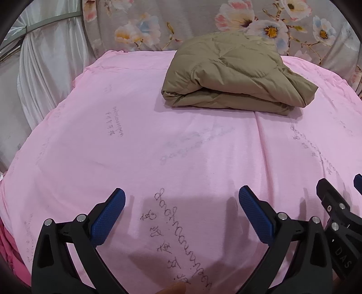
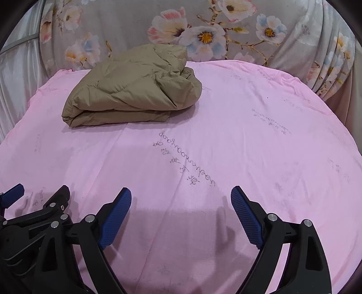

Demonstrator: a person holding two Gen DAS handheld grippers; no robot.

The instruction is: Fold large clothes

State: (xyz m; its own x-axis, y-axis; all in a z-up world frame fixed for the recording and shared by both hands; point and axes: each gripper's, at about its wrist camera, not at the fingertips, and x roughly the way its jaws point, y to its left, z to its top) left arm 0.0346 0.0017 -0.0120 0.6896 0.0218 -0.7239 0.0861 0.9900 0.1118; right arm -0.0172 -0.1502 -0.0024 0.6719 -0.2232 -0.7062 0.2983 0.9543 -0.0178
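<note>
From my left wrist view, the khaki padded jacket (image 1: 237,72) lies at the far side of the bed (image 1: 113,135), a little right of centre, close to the floral curtain (image 1: 203,20) behind it. It is already a compact bundle: layers stacked, a rounded fold edge facing me, nothing trailing loose that I can see. My left gripper (image 1: 182,210) hangs over the near part of the pink sheet, well apart from the jacket, its blue fingers (image 1: 108,217) spread wide with nothing between them. At the right edge I can see part of the right gripper (image 1: 339,192).

From my right wrist view, the same jacket sits far and to the left, with one bunched, slightly lumpy end on its right. The right gripper (image 2: 181,209) is also over bare sheet near me, fingers (image 2: 246,217) parted and empty. The left gripper shows at the near left edge.

My reading is that the folding is done or very nearly so. All that might remain is tidying that bunched end, or starting another garment, though none is in sight.

I see no basket, box or other container in either view, so nothing is stowed; the jacket simply rests on the bed.
</note>
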